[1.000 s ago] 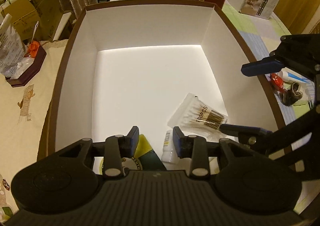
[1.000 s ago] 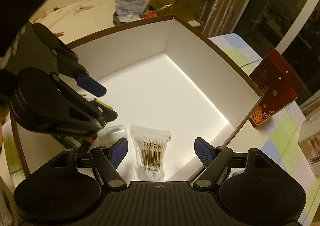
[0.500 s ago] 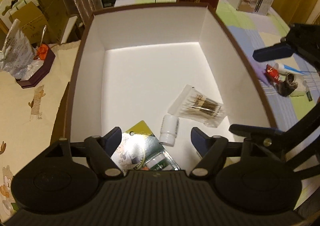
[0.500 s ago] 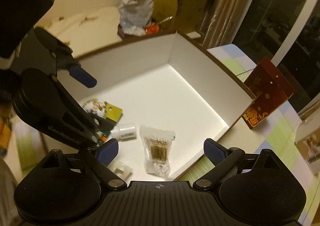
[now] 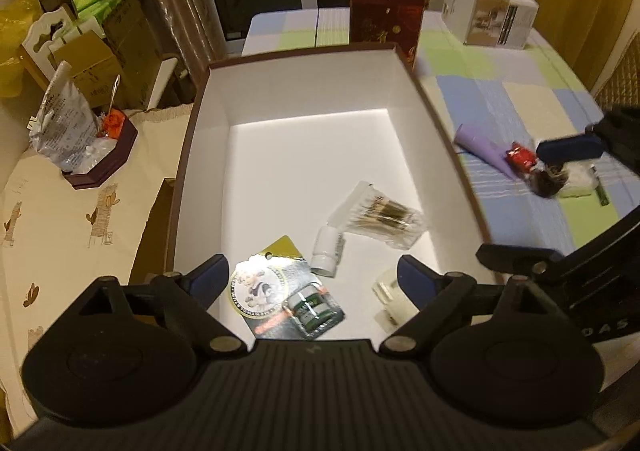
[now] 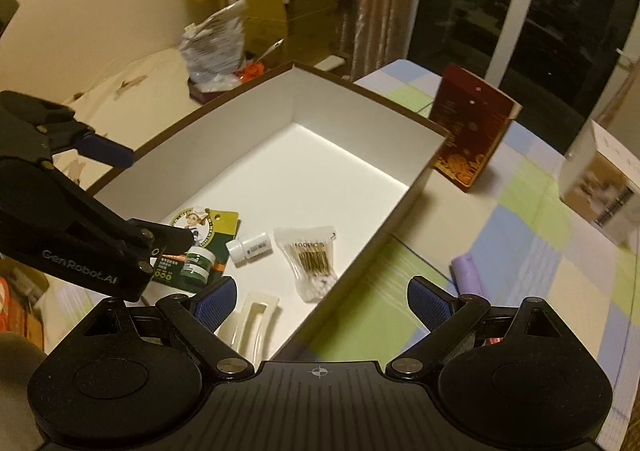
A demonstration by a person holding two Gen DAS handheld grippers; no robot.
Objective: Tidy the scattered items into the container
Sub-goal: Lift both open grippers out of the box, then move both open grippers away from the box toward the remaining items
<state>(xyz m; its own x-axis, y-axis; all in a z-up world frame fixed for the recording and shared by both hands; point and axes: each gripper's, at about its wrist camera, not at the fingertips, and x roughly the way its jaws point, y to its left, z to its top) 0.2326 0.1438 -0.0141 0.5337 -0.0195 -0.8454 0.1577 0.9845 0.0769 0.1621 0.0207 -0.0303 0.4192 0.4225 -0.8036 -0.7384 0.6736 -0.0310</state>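
- My right gripper [image 6: 320, 297], jaws wide and empty, hangs over the box rim [image 6: 352, 267].
- The purple tube [image 6: 468, 271] lies at 2 o'clock, long axis toward 1.
- My left gripper [image 5: 310, 277], equally wide, sits farther off.

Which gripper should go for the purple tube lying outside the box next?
Right, probably. The right gripper is open and already beyond the box rim near the purple tube; the left gripper hangs open inside the box.

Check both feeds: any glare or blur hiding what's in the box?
Left wrist: box floor glares white, swab bag smeared, table clutter blurred. Right wrist: sharper, swab bag print readable, only the grey bag behind the box blurs.
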